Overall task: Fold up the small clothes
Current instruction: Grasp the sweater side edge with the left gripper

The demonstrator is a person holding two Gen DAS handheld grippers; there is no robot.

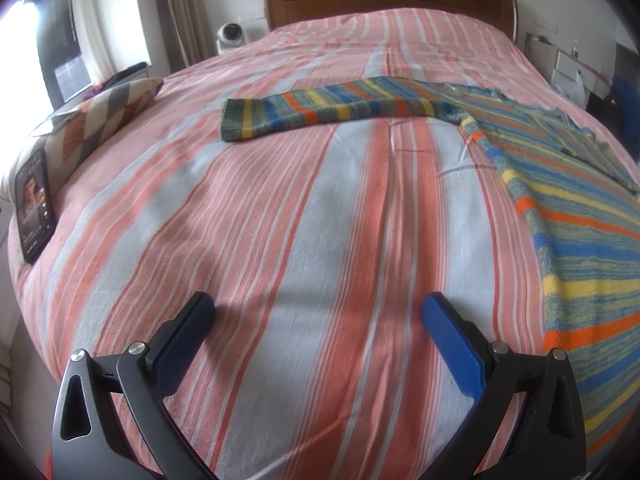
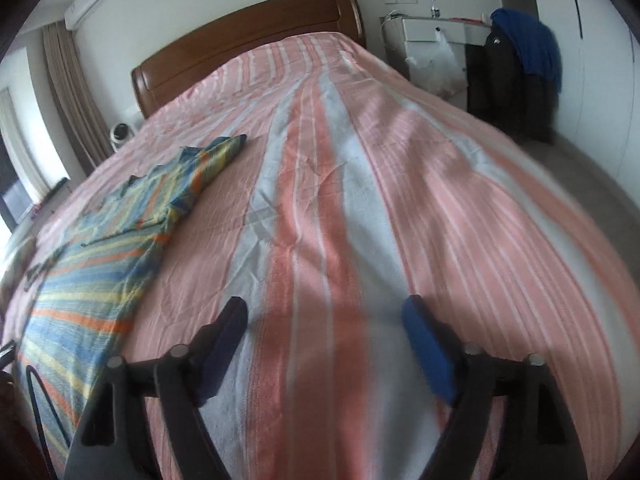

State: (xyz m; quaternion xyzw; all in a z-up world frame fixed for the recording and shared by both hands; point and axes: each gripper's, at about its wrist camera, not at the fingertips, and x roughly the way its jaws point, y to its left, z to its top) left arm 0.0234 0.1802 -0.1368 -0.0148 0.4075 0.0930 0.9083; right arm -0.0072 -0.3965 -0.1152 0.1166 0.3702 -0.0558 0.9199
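Striped knit sweater (image 1: 560, 216) lay flat on the bedspread (image 1: 304, 208) (one sleeve extended sideways). Left gripper (image 1: 318, 316) and right gripper (image 2: 326, 320) both stood wide, empty, beside it.

You find no text, label, brand, number or sign that can be read in either view. The phone (image 1: 34, 206) at the left edge of the bed (image 1: 304, 208) shows a lit screen with a picture and what may be lines of writing beneath it, but they are too small and blurred for you to make out. The white cabinet (image 2: 434, 34) beyond the bed's far right corner bears no marking you can read.
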